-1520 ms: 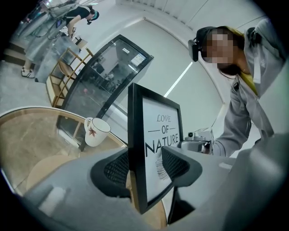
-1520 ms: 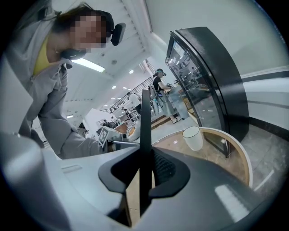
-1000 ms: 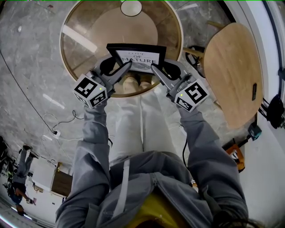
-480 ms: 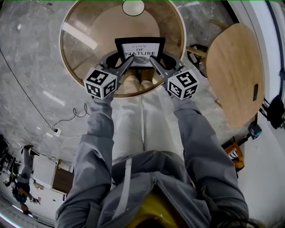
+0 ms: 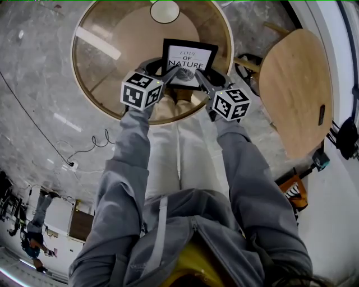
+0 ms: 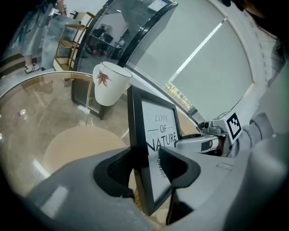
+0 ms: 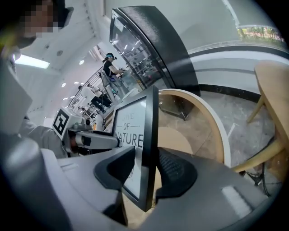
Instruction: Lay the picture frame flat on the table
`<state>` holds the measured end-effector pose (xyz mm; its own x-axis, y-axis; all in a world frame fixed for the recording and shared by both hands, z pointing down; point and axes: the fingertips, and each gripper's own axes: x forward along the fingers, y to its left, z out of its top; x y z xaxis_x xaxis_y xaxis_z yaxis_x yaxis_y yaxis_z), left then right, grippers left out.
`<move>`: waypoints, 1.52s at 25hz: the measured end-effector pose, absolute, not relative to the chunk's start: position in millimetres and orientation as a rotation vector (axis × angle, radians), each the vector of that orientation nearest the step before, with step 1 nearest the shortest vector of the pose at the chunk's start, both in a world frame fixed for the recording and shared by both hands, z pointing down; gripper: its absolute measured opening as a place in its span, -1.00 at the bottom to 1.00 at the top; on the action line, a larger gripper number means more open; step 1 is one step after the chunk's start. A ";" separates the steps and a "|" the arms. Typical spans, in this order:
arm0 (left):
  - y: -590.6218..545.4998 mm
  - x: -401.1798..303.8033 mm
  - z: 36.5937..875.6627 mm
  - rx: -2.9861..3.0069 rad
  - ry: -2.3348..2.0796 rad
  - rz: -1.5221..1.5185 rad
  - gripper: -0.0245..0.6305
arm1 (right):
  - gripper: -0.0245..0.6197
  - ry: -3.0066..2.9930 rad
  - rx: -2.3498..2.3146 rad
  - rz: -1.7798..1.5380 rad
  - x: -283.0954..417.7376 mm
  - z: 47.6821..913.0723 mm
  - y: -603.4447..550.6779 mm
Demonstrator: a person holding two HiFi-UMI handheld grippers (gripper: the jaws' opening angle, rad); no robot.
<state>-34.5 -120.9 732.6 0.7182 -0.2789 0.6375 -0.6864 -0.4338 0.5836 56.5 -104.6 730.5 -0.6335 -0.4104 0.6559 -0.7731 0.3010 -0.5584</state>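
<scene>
A black picture frame (image 5: pixel 189 61) with a "Love of Nature" print is over the near part of the round glass table (image 5: pixel 90 84), steeply tilted; its lower edge is hidden. My left gripper (image 5: pixel 170 73) has the frame's left edge (image 6: pixel 135 135) between its jaws, which are opening; the back pad still touches the frame. My right gripper (image 5: pixel 201 75) straddles the frame's right edge (image 7: pixel 151 135), and its jaws are opening too. A thin gap shows between its front jaw and the glass.
A white cup (image 5: pixel 165 10) with a red leaf stands at the table's far side, also in the left gripper view (image 6: pixel 110 83). A round wooden seat (image 5: pixel 294 89) is at the right. Cables (image 5: pixel 84 151) lie on the marble floor at the left.
Both grippers have carried the frame to the right and farther over the table, and have drawn closer together. The frame looks narrower and taller. The right jaws have parted a little.
</scene>
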 end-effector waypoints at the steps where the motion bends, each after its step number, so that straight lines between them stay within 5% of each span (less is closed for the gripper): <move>1: -121.9 -30.0 734.2 2.015 -0.728 0.581 -0.35 | -0.48 -2.168 1.078 1.284 61.0 731.7 -104.6; 32: -136.4 6.1 766.8 1.887 -0.984 0.943 -0.02 | -0.43 -1.811 1.416 1.320 105.5 758.7 -113.1; 35: -140.9 4.2 761.5 1.914 -1.029 0.938 -0.01 | -0.20 -1.784 1.410 1.234 105.6 757.0 -112.9; 38: -146.2 -2.7 750.1 1.943 -1.101 0.887 -0.01 | -0.23 -1.753 1.446 1.143 110.7 747.2 -116.5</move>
<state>-2.7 -146.2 750.1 0.3979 -0.3956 0.8278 -0.8929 -0.3741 0.2504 110.7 -116.5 747.2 -0.2361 -0.4625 0.8546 -0.9686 0.0411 -0.2453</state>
